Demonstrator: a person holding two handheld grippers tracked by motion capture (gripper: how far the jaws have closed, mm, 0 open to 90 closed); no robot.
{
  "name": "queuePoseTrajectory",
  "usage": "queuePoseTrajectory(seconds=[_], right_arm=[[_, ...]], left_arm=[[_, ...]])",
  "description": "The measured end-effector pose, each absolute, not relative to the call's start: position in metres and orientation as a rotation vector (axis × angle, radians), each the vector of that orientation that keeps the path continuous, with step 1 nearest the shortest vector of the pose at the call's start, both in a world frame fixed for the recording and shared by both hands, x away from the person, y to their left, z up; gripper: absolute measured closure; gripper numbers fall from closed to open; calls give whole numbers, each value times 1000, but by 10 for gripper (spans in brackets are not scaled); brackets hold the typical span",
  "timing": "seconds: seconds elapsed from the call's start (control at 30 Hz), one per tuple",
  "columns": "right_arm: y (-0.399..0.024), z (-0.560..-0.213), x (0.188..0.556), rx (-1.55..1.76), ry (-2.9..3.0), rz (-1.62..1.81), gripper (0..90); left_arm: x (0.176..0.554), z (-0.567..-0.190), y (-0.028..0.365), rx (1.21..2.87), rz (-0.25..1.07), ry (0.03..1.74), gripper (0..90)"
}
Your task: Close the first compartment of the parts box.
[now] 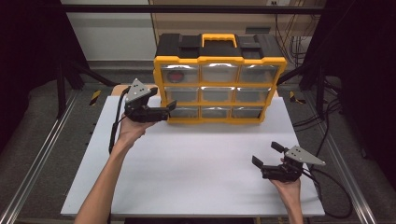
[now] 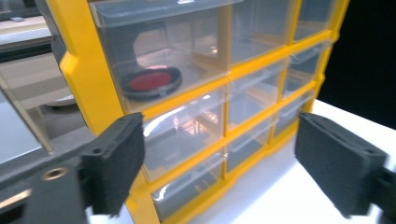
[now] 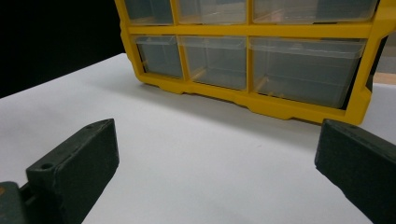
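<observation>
I see the yellow drawer cabinet (image 1: 219,88) standing upright at the far side of the white table (image 1: 196,168), its drawers of clear plastic. My left gripper (image 1: 168,108) is level at its left edge, jaws apart, holding nothing. The right gripper (image 1: 266,154) rests near me, jaws apart.

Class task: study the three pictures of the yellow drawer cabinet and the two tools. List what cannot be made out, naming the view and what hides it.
- Drawer cabinet, high view: glare on the clear fronts hides most drawer contents.
- Red and black round object, left gripper view: blurred behind the drawer front; what it is stays unclear.
- Cabinet, right gripper view: upper rows cut off by the top edge.
- Left tool, high view: too small to tell whether it touches the cabinet.
</observation>
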State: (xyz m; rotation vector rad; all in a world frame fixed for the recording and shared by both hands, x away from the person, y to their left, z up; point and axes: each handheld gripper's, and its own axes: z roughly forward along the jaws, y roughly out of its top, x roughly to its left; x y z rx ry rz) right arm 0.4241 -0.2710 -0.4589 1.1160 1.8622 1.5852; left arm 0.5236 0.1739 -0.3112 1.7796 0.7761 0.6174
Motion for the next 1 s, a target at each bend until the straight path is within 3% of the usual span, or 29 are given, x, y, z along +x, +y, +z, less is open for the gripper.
queuePoseTrajectory(seconds=[0.3, 1.0], right_arm=[[-271, -459, 424, 1115, 1857, 1584, 5], [-270, -460, 425, 1121, 1870, 1575, 5]], left_arm=[[497, -331, 192, 1769, 604, 750, 27], [439, -407, 245, 1673, 551, 742, 27]])
